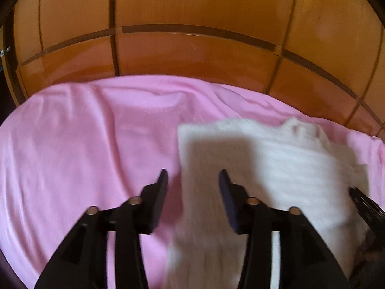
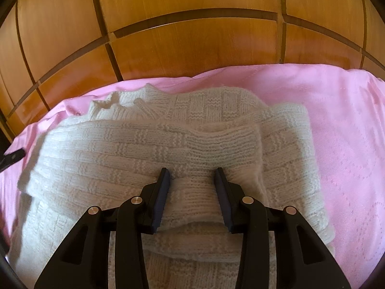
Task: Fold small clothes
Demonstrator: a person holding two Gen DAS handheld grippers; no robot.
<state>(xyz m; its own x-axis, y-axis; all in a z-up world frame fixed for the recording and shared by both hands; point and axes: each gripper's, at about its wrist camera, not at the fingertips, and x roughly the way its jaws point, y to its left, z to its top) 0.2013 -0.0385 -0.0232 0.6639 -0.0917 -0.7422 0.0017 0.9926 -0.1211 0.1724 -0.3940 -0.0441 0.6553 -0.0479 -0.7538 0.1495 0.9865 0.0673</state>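
A white knitted garment [image 2: 149, 144] lies folded over itself on a pink sheet [image 2: 336, 132]. My right gripper [image 2: 192, 172] sits on its near middle, jaws shut on a bunched ridge of the knit that fills the gap between the pads. In the left wrist view the same garment [image 1: 276, 159] looks blurred and lies to the right. My left gripper [image 1: 192, 177] hovers above its left edge, open, with no cloth touching its pads. A tip of the left gripper [image 2: 13, 157] shows at the far left of the right wrist view. The right gripper [image 1: 361, 200] shows at the left view's right edge.
A glossy wooden panelled wall [image 2: 192, 48] with dark grooves rises directly behind the pink sheet. Bare pink sheet [image 1: 84, 144] stretches left of the garment, and more lies to its right. The sheet is lightly wrinkled near the back edge.
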